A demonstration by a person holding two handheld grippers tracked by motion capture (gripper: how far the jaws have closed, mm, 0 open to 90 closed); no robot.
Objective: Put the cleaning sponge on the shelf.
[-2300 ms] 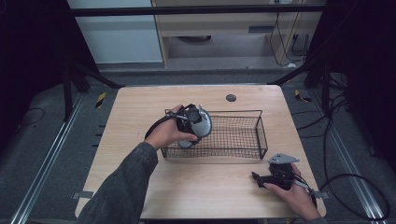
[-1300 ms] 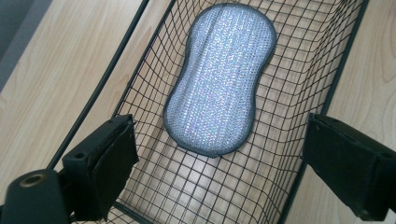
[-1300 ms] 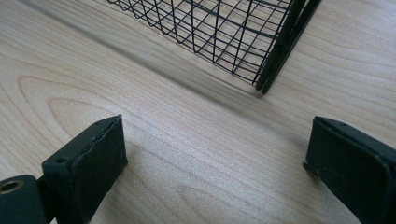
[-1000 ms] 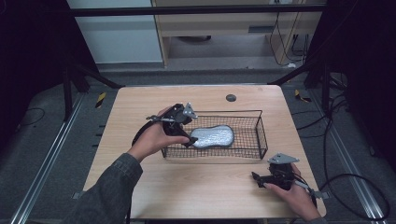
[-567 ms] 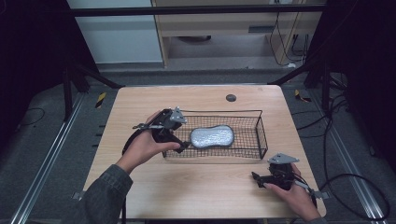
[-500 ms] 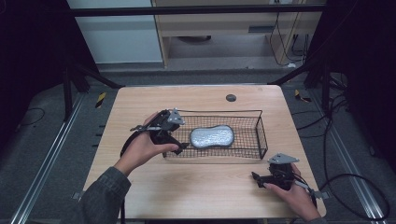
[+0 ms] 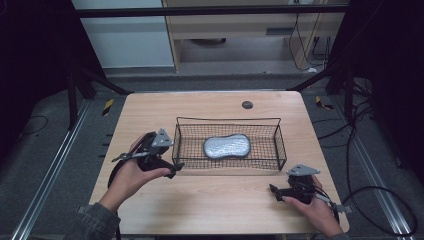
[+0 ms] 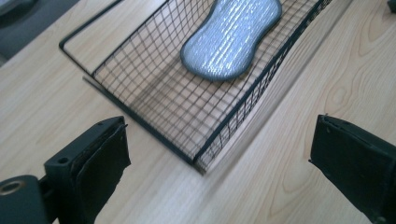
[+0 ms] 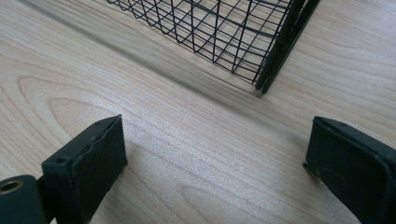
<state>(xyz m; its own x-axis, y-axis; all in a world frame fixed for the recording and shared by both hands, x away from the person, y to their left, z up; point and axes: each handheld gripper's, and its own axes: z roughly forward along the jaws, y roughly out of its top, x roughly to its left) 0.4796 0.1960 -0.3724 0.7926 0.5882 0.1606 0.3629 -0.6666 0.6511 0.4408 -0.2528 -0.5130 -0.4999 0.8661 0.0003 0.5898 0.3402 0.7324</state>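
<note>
A black wire basket (image 7: pixel 227 119) stands in the middle of the wooden table (image 7: pixel 210 200). Inside it a silver, peanut-shaped pouch (image 7: pixel 227 146) lies flat, touching neither gripper. My left gripper (image 7: pixel 175 167) is held just outside the basket's front left corner. In the left gripper view this gripper (image 8: pixel 219 135) has its jaws wide apart and empty, with the basket's corner (image 8: pixel 140 114) and the pouch (image 8: pixel 231 39) ahead. My right gripper (image 7: pixel 274 190) rests low on the table near the basket's front right corner. In the right gripper view it (image 9: pixel 217 128) is open over bare wood, the basket corner (image 9: pixel 280 42) beyond.
A small dark round disc (image 7: pixel 247 104) sits on the table behind the basket. Bare wood runs along the front edge between the two hands. A black cable (image 7: pixel 380 200) loops on the floor to the right. Metal rails (image 7: pixel 45 185) flank the table.
The left gripper let go of the silver pouch, which now lies in the basket, then drew back left and toward the person, out of the basket. The right gripper stayed still.
</note>
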